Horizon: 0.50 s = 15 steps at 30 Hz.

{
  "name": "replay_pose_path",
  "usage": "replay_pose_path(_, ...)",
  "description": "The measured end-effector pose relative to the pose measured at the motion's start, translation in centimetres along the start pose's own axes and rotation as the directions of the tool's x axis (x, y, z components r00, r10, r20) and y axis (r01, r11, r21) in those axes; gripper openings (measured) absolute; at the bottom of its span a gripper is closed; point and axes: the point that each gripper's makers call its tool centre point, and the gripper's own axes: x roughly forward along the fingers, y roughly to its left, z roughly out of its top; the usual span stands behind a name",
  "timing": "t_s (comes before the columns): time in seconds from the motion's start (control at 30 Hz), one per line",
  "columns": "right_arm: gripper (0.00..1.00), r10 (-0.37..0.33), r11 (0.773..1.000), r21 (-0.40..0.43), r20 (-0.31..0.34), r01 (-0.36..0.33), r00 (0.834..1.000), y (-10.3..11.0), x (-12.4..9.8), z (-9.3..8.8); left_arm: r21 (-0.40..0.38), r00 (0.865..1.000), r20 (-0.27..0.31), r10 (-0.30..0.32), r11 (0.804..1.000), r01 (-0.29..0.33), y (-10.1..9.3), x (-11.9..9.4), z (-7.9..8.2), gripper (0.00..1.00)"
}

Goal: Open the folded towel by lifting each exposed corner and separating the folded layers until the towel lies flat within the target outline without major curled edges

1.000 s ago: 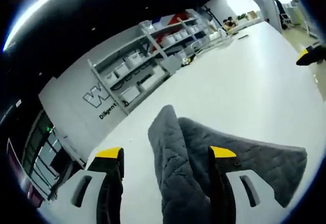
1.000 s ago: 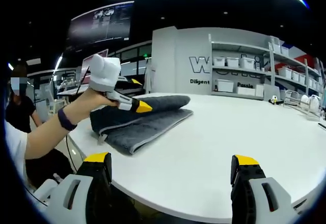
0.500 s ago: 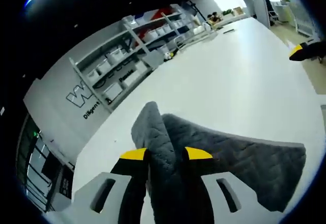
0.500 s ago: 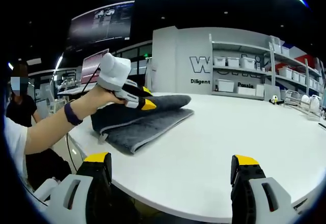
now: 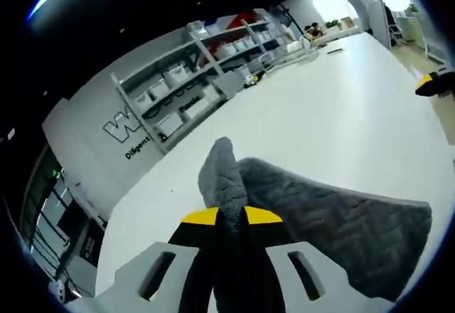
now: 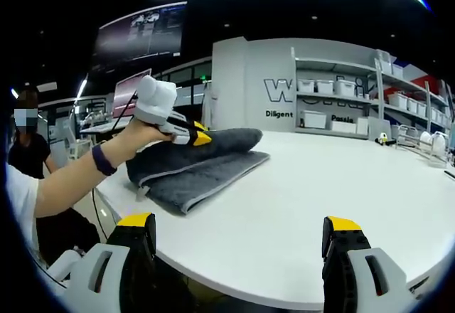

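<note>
In the left gripper view, the left gripper [image 5: 232,216] rises from the bottom centre of the frame, its two yellow-tipped jaws clenched on a raised fold of the dark grey quilted towel [image 5: 334,220]. The pinched fold stands up in a ridge just above the jaw tips, while the other part of the towel spreads toward the lower right of the frame on the white table [image 5: 341,121]. Grey shelving [image 5: 206,64] with white bins runs across the upper middle of the frame against a wall with dark lettering. A yellow jaw tip of the right gripper [image 5: 425,82] shows at the right edge.

In the right gripper view, the right gripper [image 6: 238,226] rises from the bottom of the frame with its jaws spread wide apart, grasping nothing, over the near edge of the table [image 6: 320,192]. The towel [image 6: 195,163] lies folded in layers at the middle left of the frame, on the table near its left edge. The left gripper [image 6: 200,138] bites the top layer there, held by a person's hand [image 6: 138,139] whose forearm reaches in from the left with a dark wristband [image 6: 100,160].
</note>
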Motion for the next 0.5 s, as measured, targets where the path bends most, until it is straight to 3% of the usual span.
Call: replay_pose_path(0.5, 0.99, 0.002, 1.000, -0.003, -0.005, -0.002, 1.000, 0.1, 0.2, -0.2, -0.113, 0.991, -0.084, 0.109, 0.987, -0.118, 3.5, -0.1, -4.6, 0.10)
